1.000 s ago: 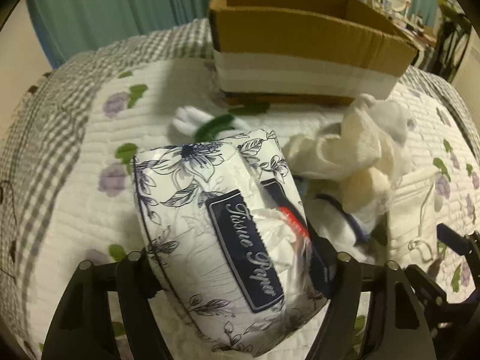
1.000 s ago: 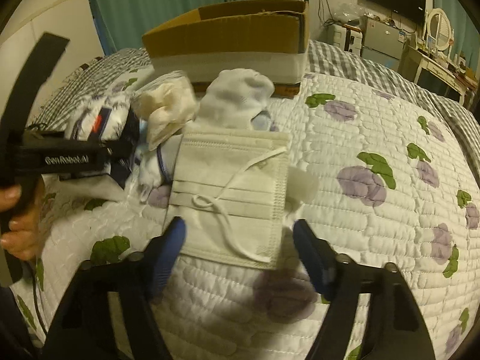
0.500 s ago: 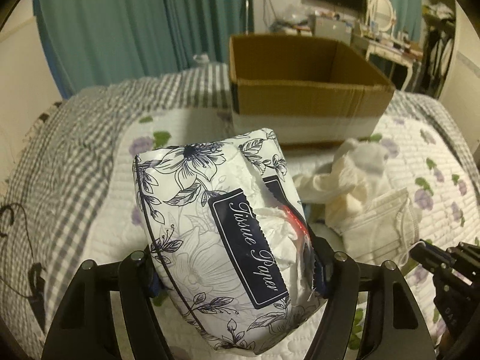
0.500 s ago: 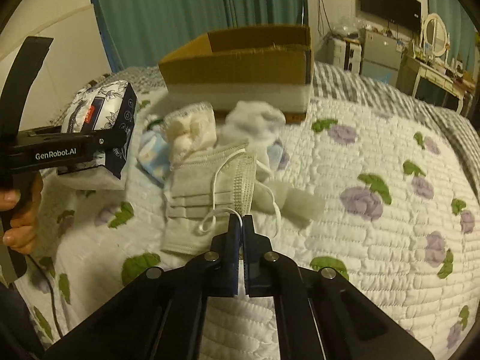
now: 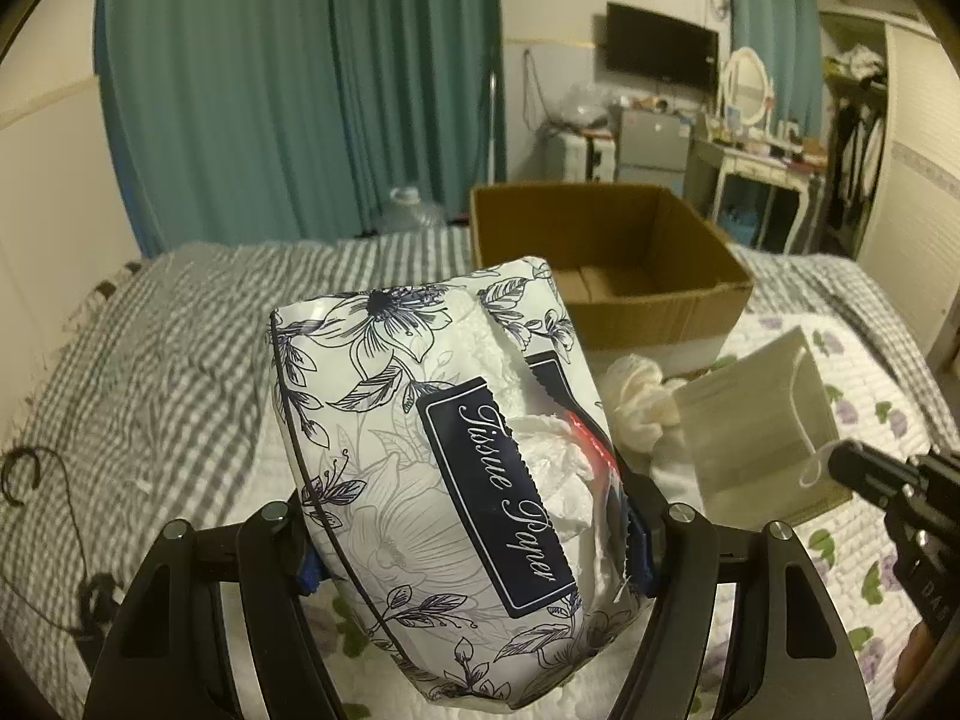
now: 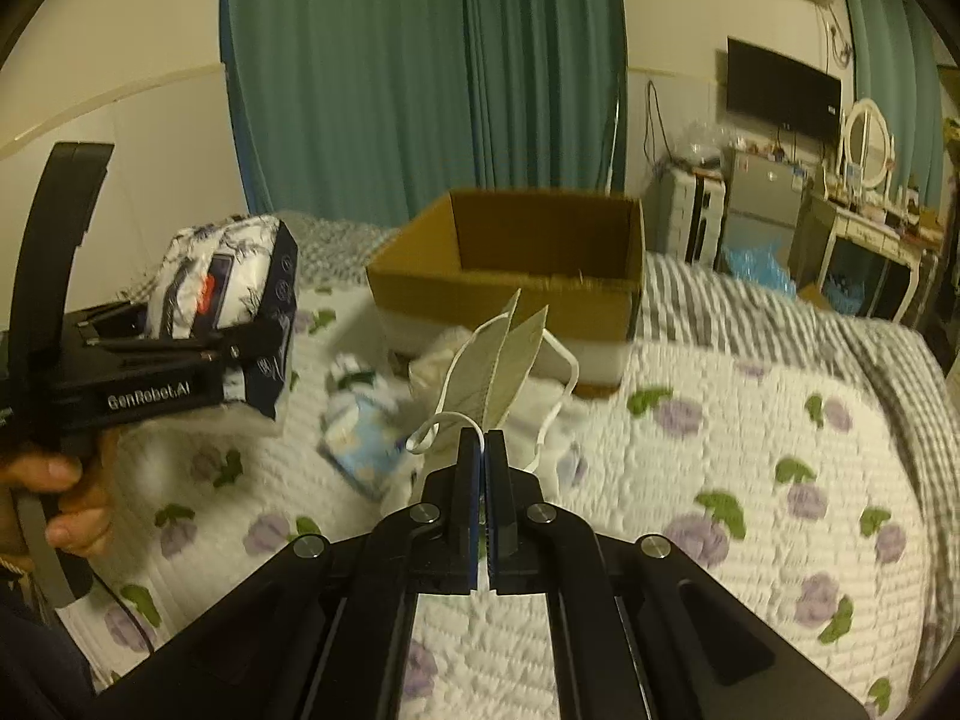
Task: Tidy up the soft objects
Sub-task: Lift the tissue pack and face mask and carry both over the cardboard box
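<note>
In our left gripper (image 5: 468,546) the fingers are clamped on either side of the tissue pack (image 5: 444,456), a soft floral-printed packet labelled "Tissue Paper" that fills the centre of the left wrist frame, held clear of the quilt (image 5: 840,360). Behind it, in the upper middle of the frame, sits the open cardboard box (image 5: 606,264) on the bed. At centre right a cream cloth bundle (image 5: 639,402) lies near the box's front wall.

Our right gripper (image 6: 485,450) has its fingers pressed together on the face mask (image 6: 498,372), which stands up from the fingertips in the middle of the right wrist frame (its ear loops dangle to either side). Left of the mask, a small blue-and-white pack (image 6: 360,438) lies blurred on the quilt. The box lies beyond, upper centre. At the frame's left edge, we see the hand (image 6: 66,498) gripping the other tool's handle.
</note>
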The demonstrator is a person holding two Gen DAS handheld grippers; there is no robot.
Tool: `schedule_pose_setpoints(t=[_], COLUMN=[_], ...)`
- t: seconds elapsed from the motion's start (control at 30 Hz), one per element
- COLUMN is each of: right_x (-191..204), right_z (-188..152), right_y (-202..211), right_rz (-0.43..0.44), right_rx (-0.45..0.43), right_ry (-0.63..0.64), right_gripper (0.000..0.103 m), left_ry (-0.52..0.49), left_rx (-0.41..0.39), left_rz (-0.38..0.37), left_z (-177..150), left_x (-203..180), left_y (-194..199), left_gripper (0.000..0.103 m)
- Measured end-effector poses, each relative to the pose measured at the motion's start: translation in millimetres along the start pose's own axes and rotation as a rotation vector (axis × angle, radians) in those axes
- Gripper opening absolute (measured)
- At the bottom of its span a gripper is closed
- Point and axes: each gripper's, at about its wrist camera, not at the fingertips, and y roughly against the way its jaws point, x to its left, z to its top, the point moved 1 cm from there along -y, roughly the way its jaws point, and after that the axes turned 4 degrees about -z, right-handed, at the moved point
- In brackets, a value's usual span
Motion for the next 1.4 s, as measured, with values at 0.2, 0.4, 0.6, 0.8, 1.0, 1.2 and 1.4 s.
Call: schedule_pose_setpoints(t=[0.2, 0.4, 0.6, 0.8, 1.0, 1.2, 1.4], right_x=[-1, -8, -13, -15, -19, -22, -28], right_z=[25, 50, 76, 99, 123, 136, 133], right_y=[15, 28, 30, 21, -1, -32, -70], right_rz=[-0.017, -0.041, -0.063, -0.074, -0.090, -0.095, -0.072], right_rx=[-0.080, -0.152, -0.214, -0.276, -0.308, -0.303, -0.248], right_ry=[0.030, 0.049, 0.091, 0.117, 0.156, 0.186, 0.177], right_gripper=[0.001, 0.001, 0.001, 0.001, 0.001, 0.001, 0.001], left_ry=[-0.003, -0.004, 0.009, 0.026, -0.003, 0.000, 0.008], left_rx=[-0.089, -0.161, -0.190, -0.215, -0.267, -0.276, -0.248], left_rz=[-0.003, -0.027, -0.057, -0.075, -0.066, -0.052, -0.035], left_z=[17, 36, 52, 78, 111, 125, 133], left_x=[5, 6, 8, 8, 1, 1, -1], left_y=[16, 29, 28, 21, 5, -26, -66], left_gripper=[0.071, 0.071, 0.071, 0.071, 0.071, 0.071, 0.071])
